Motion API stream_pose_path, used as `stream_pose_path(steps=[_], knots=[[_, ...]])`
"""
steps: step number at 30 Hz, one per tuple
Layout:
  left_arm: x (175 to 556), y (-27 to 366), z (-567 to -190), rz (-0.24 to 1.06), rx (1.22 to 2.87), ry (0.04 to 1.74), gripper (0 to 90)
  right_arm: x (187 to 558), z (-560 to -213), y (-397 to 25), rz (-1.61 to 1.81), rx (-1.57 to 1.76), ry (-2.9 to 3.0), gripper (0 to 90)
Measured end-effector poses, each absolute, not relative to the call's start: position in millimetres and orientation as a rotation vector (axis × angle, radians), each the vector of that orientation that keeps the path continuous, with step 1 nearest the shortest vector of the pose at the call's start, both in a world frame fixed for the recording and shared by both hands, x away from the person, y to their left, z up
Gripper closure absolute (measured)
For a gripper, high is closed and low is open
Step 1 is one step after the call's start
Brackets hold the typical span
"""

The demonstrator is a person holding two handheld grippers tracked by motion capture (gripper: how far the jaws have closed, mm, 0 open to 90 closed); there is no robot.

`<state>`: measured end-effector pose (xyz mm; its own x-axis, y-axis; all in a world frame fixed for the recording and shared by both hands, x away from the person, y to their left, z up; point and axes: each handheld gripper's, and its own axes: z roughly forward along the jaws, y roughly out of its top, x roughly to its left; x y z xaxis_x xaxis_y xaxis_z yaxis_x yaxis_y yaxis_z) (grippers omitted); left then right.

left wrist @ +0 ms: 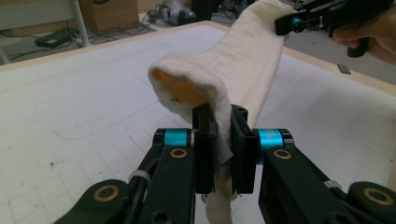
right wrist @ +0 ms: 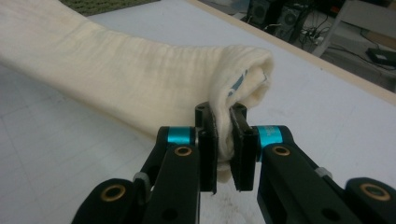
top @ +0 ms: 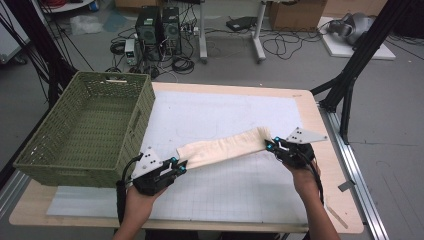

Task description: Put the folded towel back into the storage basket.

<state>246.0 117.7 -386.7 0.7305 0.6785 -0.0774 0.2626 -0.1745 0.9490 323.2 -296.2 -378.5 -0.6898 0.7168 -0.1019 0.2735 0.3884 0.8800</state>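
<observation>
Stretching between the two grippers, the cloth (top: 225,149) is hanging just above the white mat (top: 225,115). The left gripper (top: 176,166) is pinching its near-left end, while the right gripper (top: 270,145) is pinching the opposite end, beside the basket (top: 87,125).

The cream cloth (left wrist: 243,60) is clamped at one end between the jaws of the left gripper (left wrist: 219,149). Its far end is held by the right gripper (left wrist: 292,23) above the white mat (left wrist: 84,102).
</observation>
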Motion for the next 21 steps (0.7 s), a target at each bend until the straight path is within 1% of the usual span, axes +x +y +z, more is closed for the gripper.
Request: stream_pose_path(steps=[10, 21], knots=[[240, 128, -374, 0.471, 1.704, 0.724, 81.9, 346, -359, -277, 1.232, 0.805, 2.194, 83.4], [232, 142, -354, 0.547, 1.678, 0.711, 82.0, 375, -340, -248, 1.260, 0.760, 2.180, 83.3]])
